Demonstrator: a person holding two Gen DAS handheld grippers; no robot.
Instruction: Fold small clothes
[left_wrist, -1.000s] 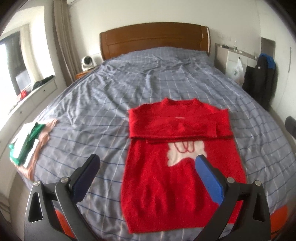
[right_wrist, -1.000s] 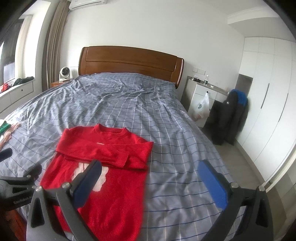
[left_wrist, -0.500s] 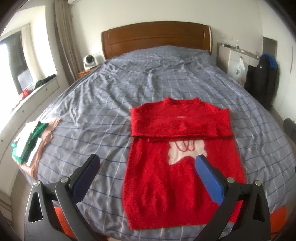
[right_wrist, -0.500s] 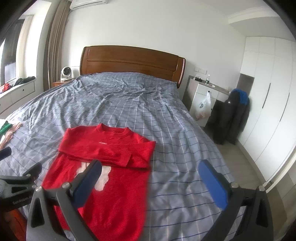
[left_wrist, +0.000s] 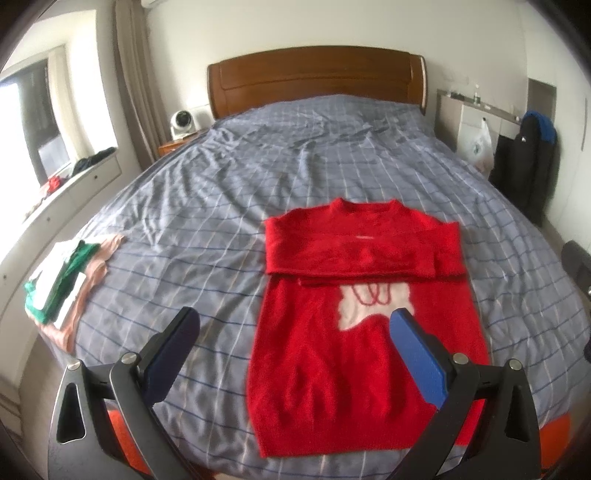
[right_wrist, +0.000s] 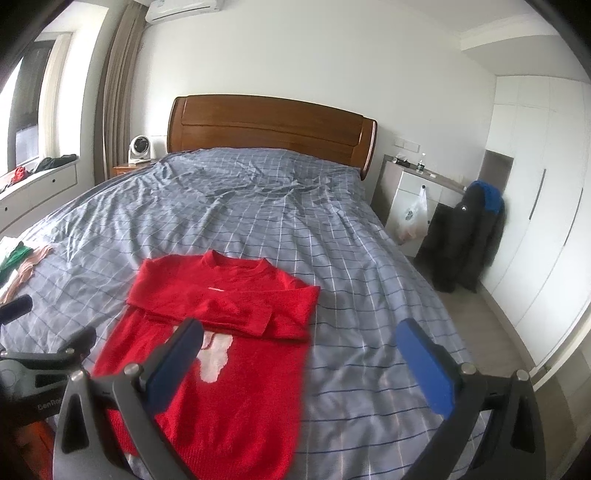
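Both claws have drifted back and up a touch over the last second, so more of the bed's near edge now shows under the sweater's hem. Left claw (left_wrist: 291, 339) hangs above the bed with its blue pads spread wide, gripping nothing; right claw (right_wrist: 299, 343) does the same, pads well apart, and the left tool's dark frame pokes in at its lower left. Beneath them lies the red sweater (left_wrist: 354, 373), flat on the grey checked bedspread (left_wrist: 207, 206) near the foot of the bed. Its sleeves are folded across the chest in a band, just above a white patch with red loops. Long axis runs foot to head: hem toward the claws, neck toward the wooden headboard (left_wrist: 314, 81). Off to the left edge sits a folded pile of clothes (left_wrist: 62, 280), green, white and pink. Beyond, a small white fan (right_wrist: 138, 147) on the nightstand, curtains by the window, a dark jacket (right_wrist: 465, 236) hanging by the white wardrobes.
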